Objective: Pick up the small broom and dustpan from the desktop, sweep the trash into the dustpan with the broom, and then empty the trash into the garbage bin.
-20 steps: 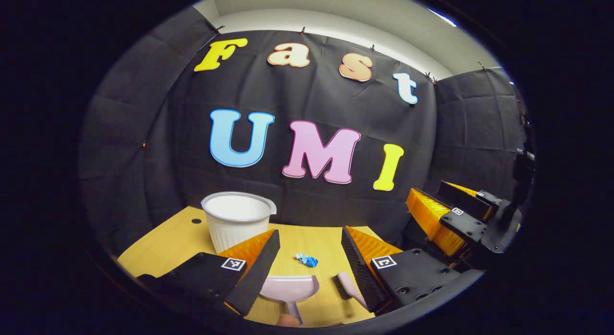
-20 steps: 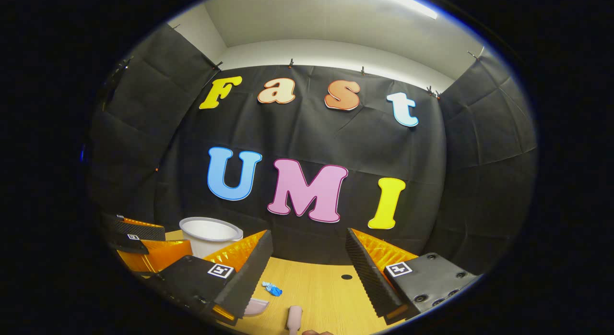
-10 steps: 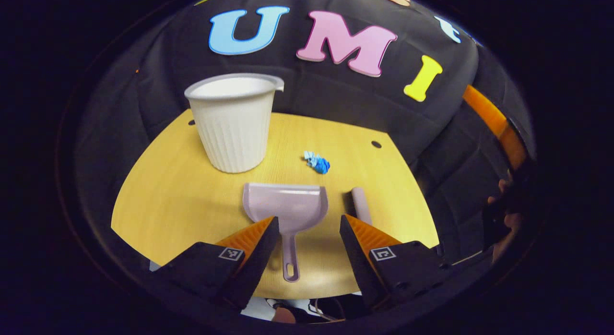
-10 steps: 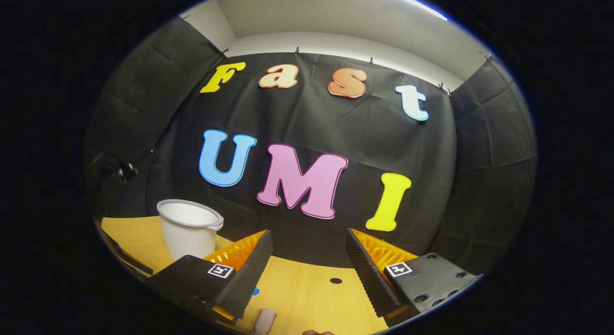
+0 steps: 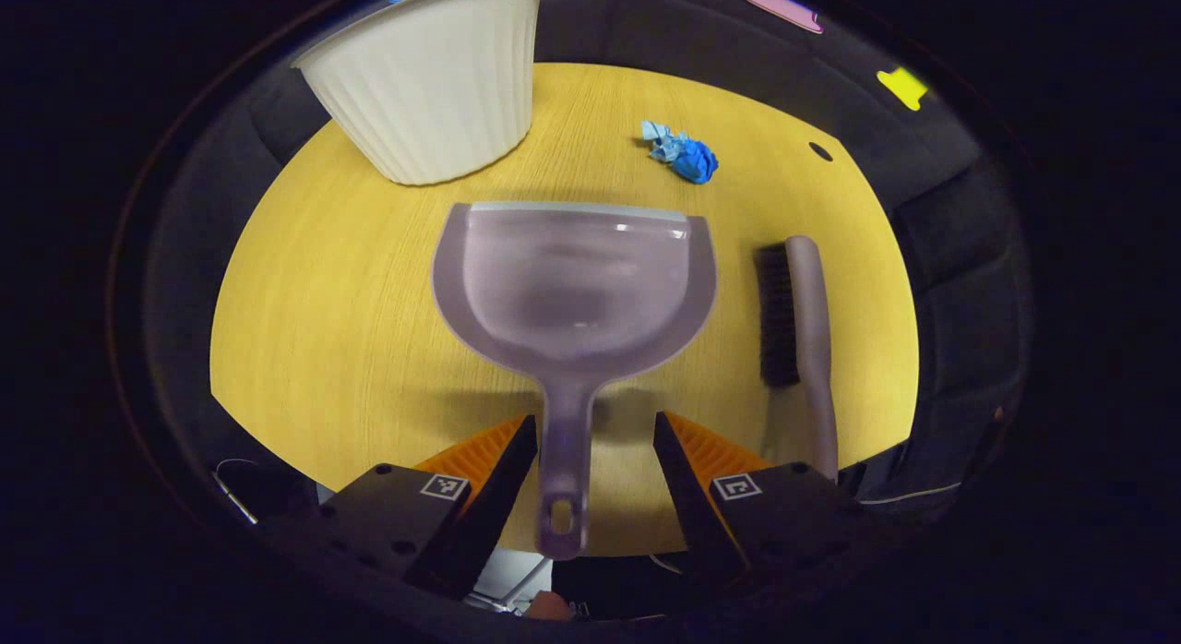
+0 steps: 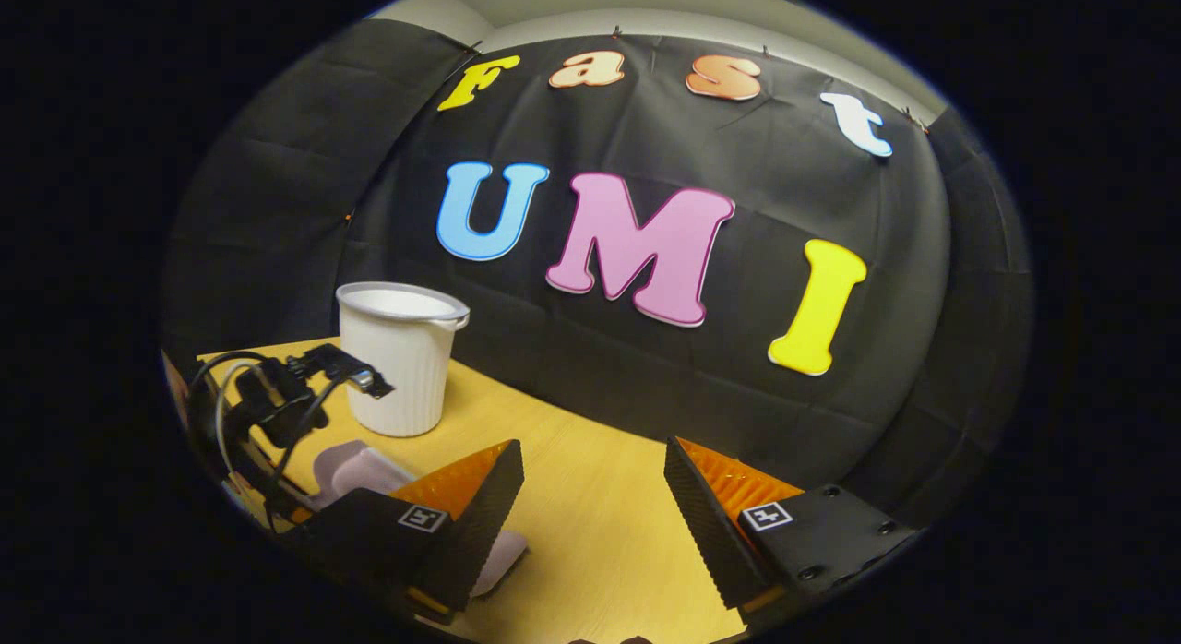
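A pale lilac dustpan [image 5: 572,284] lies flat on the yellow wooden table [image 5: 314,312], its mouth toward the far side. My left gripper [image 5: 592,423] is open, one finger on each side of the dustpan's handle [image 5: 563,478], low over the near table edge. The small broom [image 5: 801,339] lies right of the dustpan, bristles facing it. A crumpled blue scrap [image 5: 683,153] sits beyond the dustpan's mouth. The white ribbed bin [image 5: 429,81] stands at the far left. My right gripper [image 6: 592,450] is open and holds nothing above the table, with part of the dustpan [image 6: 355,464] behind its left finger.
In the right gripper view the white bin [image 6: 399,358] stands at the left. A dark rig with cables [image 6: 277,395] hangs in front of it. A small dark hole [image 5: 819,151] marks the table's far right. Black cloth walls close the table's far side.
My left gripper tilted down and closed in on the dustpan, so the handle now lies between its fingers. My right gripper shifted; the bin looks nearer and the broom left its view.
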A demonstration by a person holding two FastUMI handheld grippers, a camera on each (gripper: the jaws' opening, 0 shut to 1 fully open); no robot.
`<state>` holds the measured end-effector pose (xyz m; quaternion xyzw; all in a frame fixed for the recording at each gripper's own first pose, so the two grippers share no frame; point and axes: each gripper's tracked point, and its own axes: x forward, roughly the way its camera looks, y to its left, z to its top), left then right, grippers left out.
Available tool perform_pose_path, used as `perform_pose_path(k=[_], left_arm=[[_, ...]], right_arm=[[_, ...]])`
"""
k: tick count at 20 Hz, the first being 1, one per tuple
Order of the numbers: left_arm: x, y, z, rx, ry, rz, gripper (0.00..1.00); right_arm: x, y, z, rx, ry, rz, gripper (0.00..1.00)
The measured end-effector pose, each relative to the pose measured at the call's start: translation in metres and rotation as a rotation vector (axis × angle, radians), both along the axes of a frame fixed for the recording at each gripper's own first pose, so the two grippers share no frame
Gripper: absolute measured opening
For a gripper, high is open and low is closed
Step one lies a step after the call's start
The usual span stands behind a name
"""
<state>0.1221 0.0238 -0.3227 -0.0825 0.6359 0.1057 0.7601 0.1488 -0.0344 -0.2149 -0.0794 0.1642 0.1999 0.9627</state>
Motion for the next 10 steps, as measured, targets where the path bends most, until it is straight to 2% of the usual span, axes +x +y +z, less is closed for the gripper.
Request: perform_pose_path(k=[2,4,7,8,9,10], left_arm=[[0.009,0.003,-0.011,0.002,0.060,0.011,0.79],[0.010,0.006,-0.020,0.007,0.132,0.020,0.79],[0.016,0.014,-0.025,0.039,0.178,0.022,0.77],[0.017,0.015,-0.025,0.049,0.185,0.020,0.73],[0.018,0.016,-0.025,0.051,0.201,0.016,0.73],[0.017,0.017,-0.028,0.049,0.215,0.015,0.66]], right_arm=[[-0.010,0.004,-0.020,0.070,0.106,0.024,1.00],[-0.018,-0.003,-0.039,0.116,0.213,0.002,1.00],[-0.028,-0.009,-0.061,0.119,0.308,-0.015,1.00],[-0.032,-0.010,-0.067,0.128,0.344,-0.017,0.97],[-0.037,-0.009,-0.072,0.154,0.394,-0.031,1.00],[-0.041,-0.007,-0.080,0.192,0.455,-0.051,1.00]])
